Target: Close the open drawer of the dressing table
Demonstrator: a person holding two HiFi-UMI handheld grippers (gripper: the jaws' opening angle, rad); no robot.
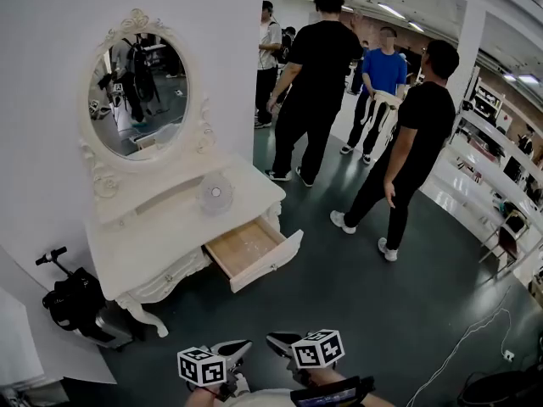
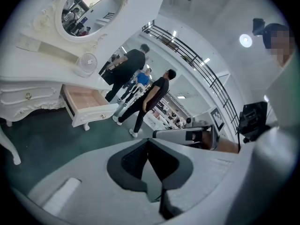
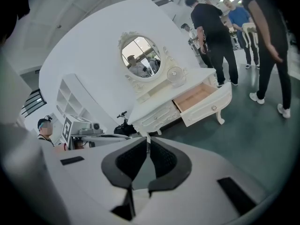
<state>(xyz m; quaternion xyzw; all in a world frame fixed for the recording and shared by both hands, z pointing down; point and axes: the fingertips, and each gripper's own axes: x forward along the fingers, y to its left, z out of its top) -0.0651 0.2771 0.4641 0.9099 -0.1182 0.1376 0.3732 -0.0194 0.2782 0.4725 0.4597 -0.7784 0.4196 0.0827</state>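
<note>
My left claw (image 2: 148, 144) and right claw (image 3: 148, 142) are both closed on nothing, jaw tips together. I hold them side by side, low in front of me, aimed at the white carved dressing table (image 1: 153, 227). Its pale wooden drawer (image 1: 254, 251) stands pulled out at the table's right end, well apart from both claws. The white front panel faces me, and the slide axis runs back into the table. Bare dark floor (image 1: 339, 299) lies between, and several people (image 1: 316, 75) stand beyond on the right.

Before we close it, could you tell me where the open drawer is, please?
Head view, centre: the open drawer juts from the right end of the white dressing table, below the small round item on its top.
</note>
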